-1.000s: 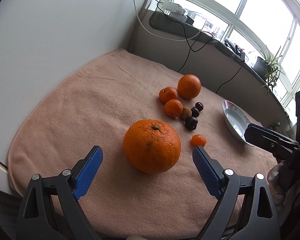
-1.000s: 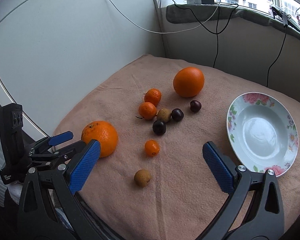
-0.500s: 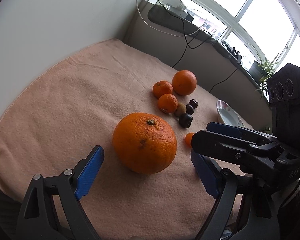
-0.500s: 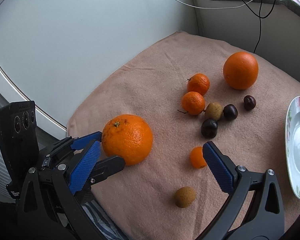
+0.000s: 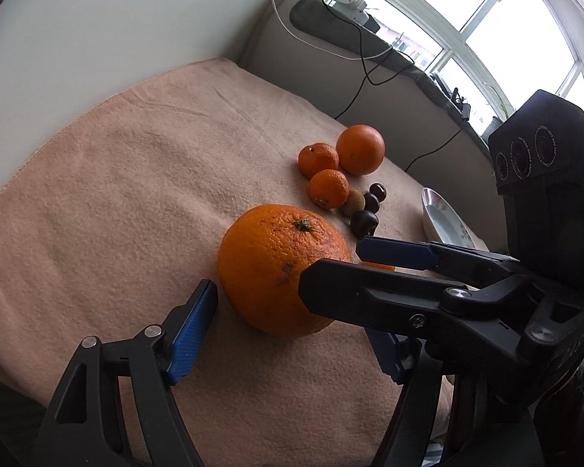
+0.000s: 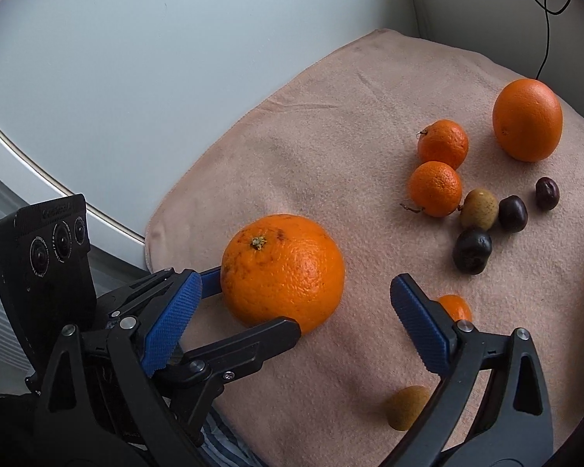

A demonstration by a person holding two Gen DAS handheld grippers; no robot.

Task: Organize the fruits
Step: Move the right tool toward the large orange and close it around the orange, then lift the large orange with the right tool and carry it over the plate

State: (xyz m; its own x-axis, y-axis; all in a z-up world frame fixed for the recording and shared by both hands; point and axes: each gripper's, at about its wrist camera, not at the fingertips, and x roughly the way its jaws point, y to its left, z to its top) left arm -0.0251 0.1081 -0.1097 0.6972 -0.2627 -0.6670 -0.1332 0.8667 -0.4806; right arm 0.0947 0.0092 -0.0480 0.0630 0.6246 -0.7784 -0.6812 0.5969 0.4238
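Peach-coloured towel (image 6: 331, 155) covers the table, and all my fruit lies on it. I count two big oranges: the near orange (image 5: 280, 268) sits right in front of me, and the far orange (image 6: 527, 120) lies well apart, toward the wall. Two mandarins, one (image 6: 443, 144) just behind the other (image 6: 435, 188), lie beside the far orange. Next to them I count three dark cherries: the first (image 6: 472, 251), a second (image 6: 512, 213) and a third (image 6: 547, 193). Two brown longans show, one (image 6: 479, 208) touching the cherries and one (image 6: 407, 412) alone near my right tongs. One small kumquat (image 6: 454, 307) peeks out behind my right finger. One flowered plate (image 5: 444, 222) stands past the fruit, seen edge-on from the left camera.

My left tongs (image 5: 296, 330) are spread wide, one blue finger (image 5: 192, 327) just left of the near orange, the other mostly hidden behind my right tool. My right tongs (image 6: 292, 321) are spread wide too, their fingers either side of the same orange; I cannot tell whether any pad touches the peel. The two tools cross in front of the orange, which rests on the towel.
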